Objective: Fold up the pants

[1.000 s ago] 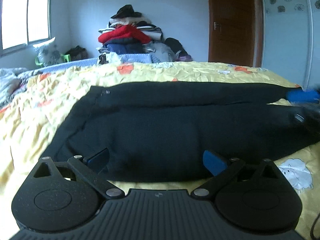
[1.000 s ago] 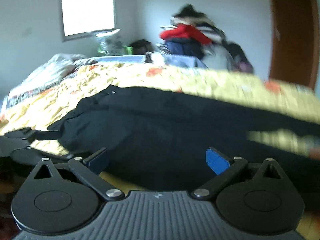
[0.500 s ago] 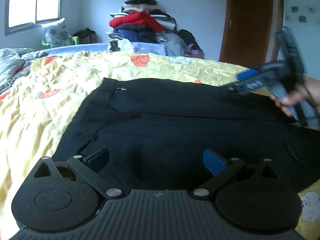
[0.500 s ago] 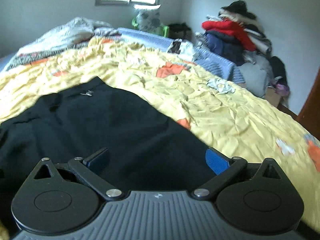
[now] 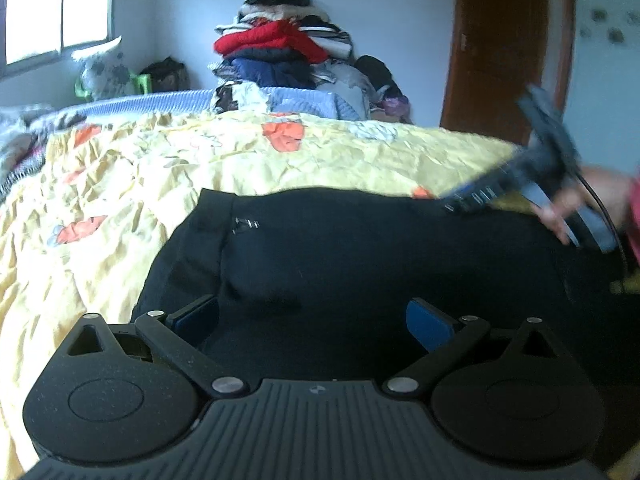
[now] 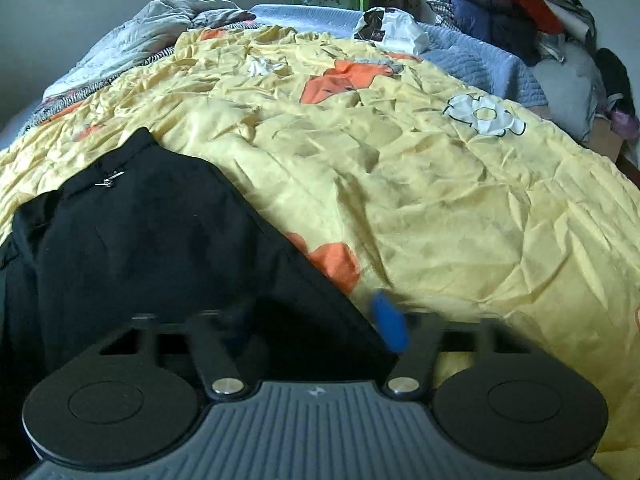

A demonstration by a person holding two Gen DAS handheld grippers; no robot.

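Observation:
Black pants [image 5: 360,256] lie flat on the yellow bedspread [image 5: 168,168], waistband to the left with a small metal clasp [image 5: 244,224]. My left gripper [image 5: 312,316] hovers open over the near part of the pants, nothing between its blue pads. My right gripper [image 6: 316,322] sits at the far edge of the pants [image 6: 152,232]. Its jaws are closing, blurred, with the fabric edge between them. Its right pad [image 6: 390,324] shows, while dark cloth hides the left one. The left wrist view shows the right gripper [image 5: 464,200] held by a hand [image 5: 580,208].
A heap of clothes [image 5: 280,52] is piled behind the bed, next to a brown door [image 5: 504,48]. A grey quilt [image 6: 140,44] and a white bag [image 6: 392,28] lie at the bed's far end. Open yellow bedspread [image 6: 460,200] stretches right of the pants.
Both grippers moved along the pants toward the waistband. The right gripper swung to the pants' far edge, tipped down, and its jaws went from wide to narrow around the fabric edge.

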